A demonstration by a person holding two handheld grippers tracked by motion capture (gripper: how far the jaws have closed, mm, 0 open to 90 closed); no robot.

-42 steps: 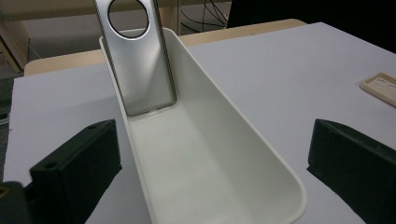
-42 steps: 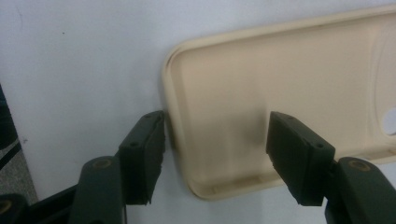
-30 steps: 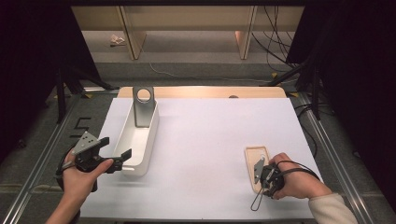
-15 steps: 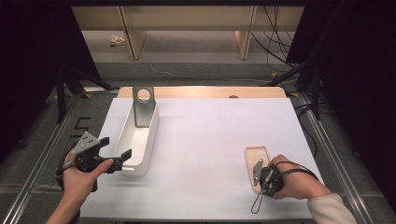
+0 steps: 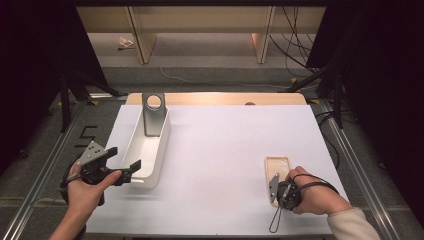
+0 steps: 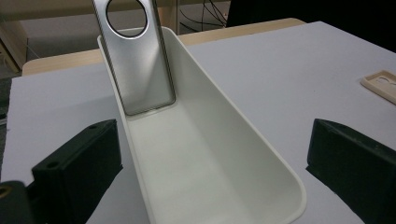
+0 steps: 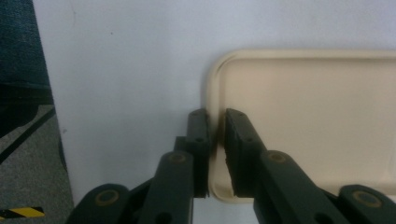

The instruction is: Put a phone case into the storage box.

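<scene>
right gripper astride phone case rim

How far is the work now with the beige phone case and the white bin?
Done: the right gripper has just been closing its jaws on the edge of the beige phone case. In hand: the case lies on the table, not lifted. The left gripper stands open at the white bin. Left, probably: carrying the case into it.

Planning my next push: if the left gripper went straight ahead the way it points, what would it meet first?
Most likely the near end of the white tray: the left gripper is open, jaws straddling it. Farther along stands the metal plate.
</scene>
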